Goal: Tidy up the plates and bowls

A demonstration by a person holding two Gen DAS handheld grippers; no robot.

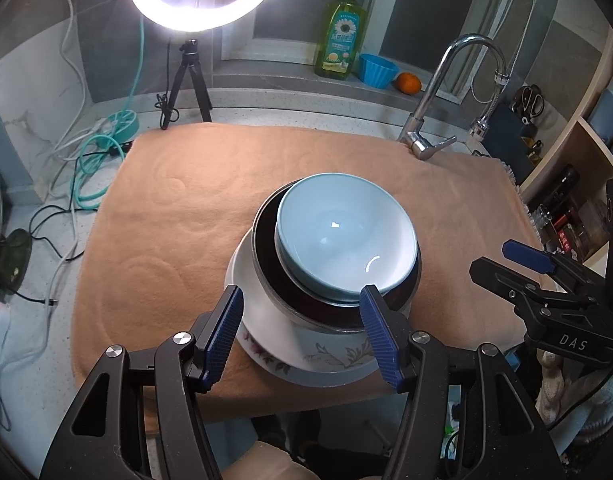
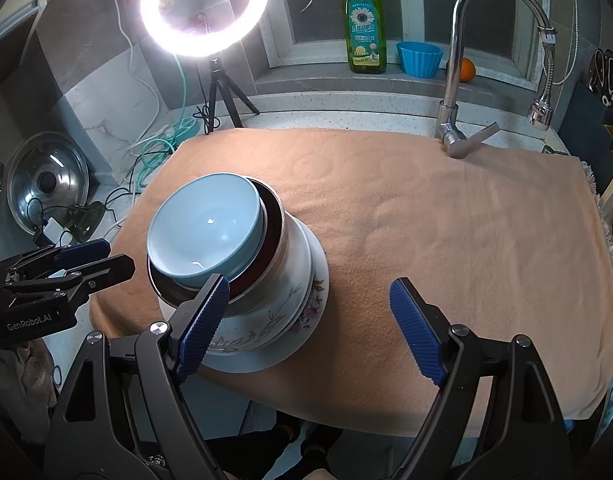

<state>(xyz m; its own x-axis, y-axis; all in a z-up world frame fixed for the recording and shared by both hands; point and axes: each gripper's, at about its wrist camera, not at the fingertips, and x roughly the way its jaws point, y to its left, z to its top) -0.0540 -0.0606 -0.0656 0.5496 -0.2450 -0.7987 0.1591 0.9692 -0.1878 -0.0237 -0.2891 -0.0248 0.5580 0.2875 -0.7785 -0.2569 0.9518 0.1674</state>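
The stack of dishes sits on the orange towel (image 2: 446, 216) near its front edge, left of centre in the right wrist view. From the top: a light blue bowl (image 1: 344, 234), a dark-lined metal bowl (image 1: 266, 264), a white flowered bowl (image 2: 266, 320), and a flowered plate (image 1: 262, 354) at the base. The plate rim reaches almost to the towel's front edge.

The left claw (image 1: 302, 336) has its fingers apart, empty, one on each side of the stack's near face; contact cannot be confirmed. The right claw (image 2: 310, 328) is also spread wide and empty, with its left finger overlapping the stack in view and its right finger over bare towel.

Open towel extends right of the stack and behind it up to the faucet (image 2: 458, 132).

The lower stack is partly hidden behind the fingers. Only the right wrist view shows the pot lid (image 2: 46, 184) on the tabletop (image 1: 38, 320) at left.
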